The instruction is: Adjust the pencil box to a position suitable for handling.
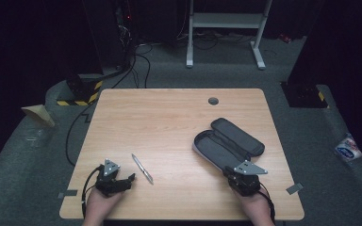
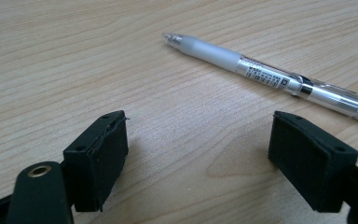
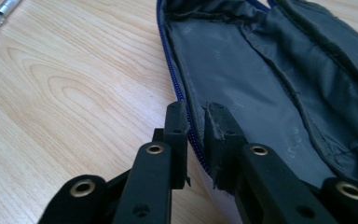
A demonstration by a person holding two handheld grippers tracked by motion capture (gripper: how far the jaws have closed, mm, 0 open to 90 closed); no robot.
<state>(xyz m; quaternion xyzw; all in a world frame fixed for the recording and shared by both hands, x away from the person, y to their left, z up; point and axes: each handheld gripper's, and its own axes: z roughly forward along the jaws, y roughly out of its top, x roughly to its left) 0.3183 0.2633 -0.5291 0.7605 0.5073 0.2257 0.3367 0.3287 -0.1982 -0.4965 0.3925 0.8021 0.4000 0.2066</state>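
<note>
From above, my left gripper [image 1: 131, 178] rests at the table's [image 1: 169, 108] 7 o'clock, the pen [image 1: 142, 168] just beside it. Its own view shows jaws wide, pen [image 2: 265, 77] at 1 o'clock, ungrasped; closing in looks next. The right gripper [image 3: 196, 116] pinches the open pencil case's [image 3: 270, 79] zipper edge, steadying it.

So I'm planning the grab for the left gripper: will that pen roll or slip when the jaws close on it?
The pen has a round, smooth clear barrel lying flat on the table, so it may roll if nudged. Its frosted grip section probably slips less. It looks light and stiff; the open left gripper should lift it easily.
</note>
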